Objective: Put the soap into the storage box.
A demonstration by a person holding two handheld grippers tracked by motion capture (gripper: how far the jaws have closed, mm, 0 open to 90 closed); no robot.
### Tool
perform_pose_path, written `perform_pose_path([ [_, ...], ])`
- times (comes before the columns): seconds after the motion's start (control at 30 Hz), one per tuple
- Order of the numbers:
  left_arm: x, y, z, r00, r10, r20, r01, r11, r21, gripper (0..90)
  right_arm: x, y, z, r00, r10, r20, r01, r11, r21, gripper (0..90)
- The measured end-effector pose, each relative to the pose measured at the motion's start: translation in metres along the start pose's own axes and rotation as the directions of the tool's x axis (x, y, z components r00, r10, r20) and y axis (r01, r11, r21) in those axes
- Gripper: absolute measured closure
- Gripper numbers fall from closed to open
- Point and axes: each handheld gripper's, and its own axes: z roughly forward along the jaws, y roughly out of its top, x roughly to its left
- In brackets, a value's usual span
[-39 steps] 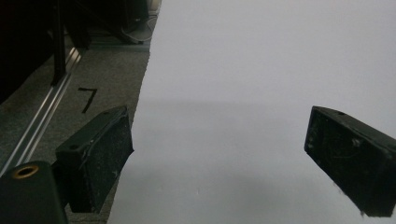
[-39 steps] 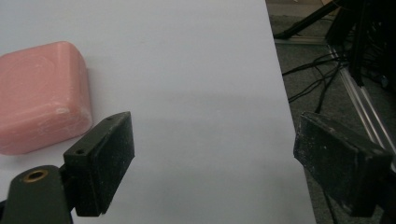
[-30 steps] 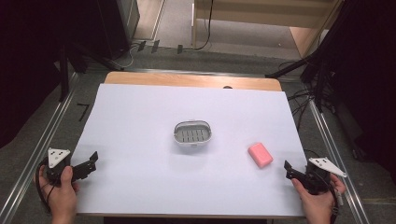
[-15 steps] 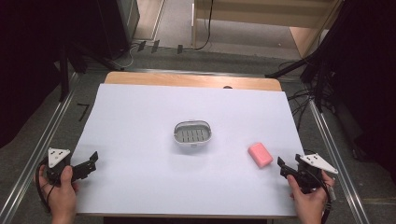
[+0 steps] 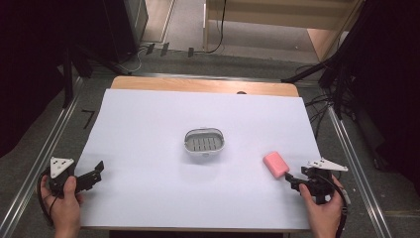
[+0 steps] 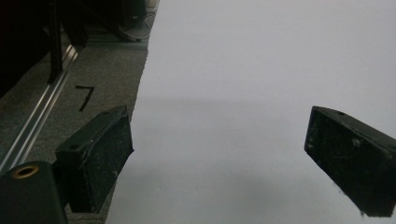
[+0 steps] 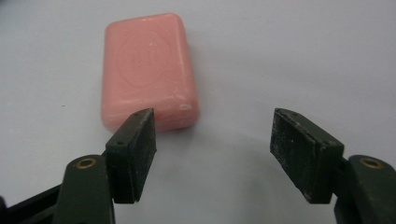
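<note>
Pink soap bar (image 7: 148,70) lies just ahead of your right tool (image 7: 212,156), slightly left, long axis pointing away; its jaws have just narrowed, still open, gripping nothing.

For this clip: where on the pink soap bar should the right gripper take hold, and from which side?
Probably across the two long sides of the pink soap bar, near its middle. It lies flat on the white sheet, its short end facing the right gripper, whose open jaws sit just short of it, so coming straight forward and low looks best.
</note>
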Motion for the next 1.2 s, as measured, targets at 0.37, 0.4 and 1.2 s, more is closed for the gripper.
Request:
perform_pose_path([
  [0.37, 0.000, 0.000, 0.000, 1.0000, 0.004, 0.000, -0.004, 1.0000, 0.000, 8.2, 0.005, 0.020, 0.000, 0.9990, -0.016, -0.040, 0.022, 0.991, 0.134, 21.5],
  [0.4, 0.000, 0.000, 0.000, 1.0000, 0.004, 0.000, -0.004, 1.0000, 0.000, 8.1, 0.005, 0.020, 0.000, 0.9990, -0.016, -0.040, 0.022, 0.991, 0.134, 21.5],
  [1.2, 0.000, 0.000, 0.000, 1.0000, 0.004, 0.002, -0.004, 1.0000, 0.002, 8.2, 0.028, 0.052, 0.028, 0.9960, -0.080, -0.039, 0.087, 0.965, 0.247, 21.2],
])
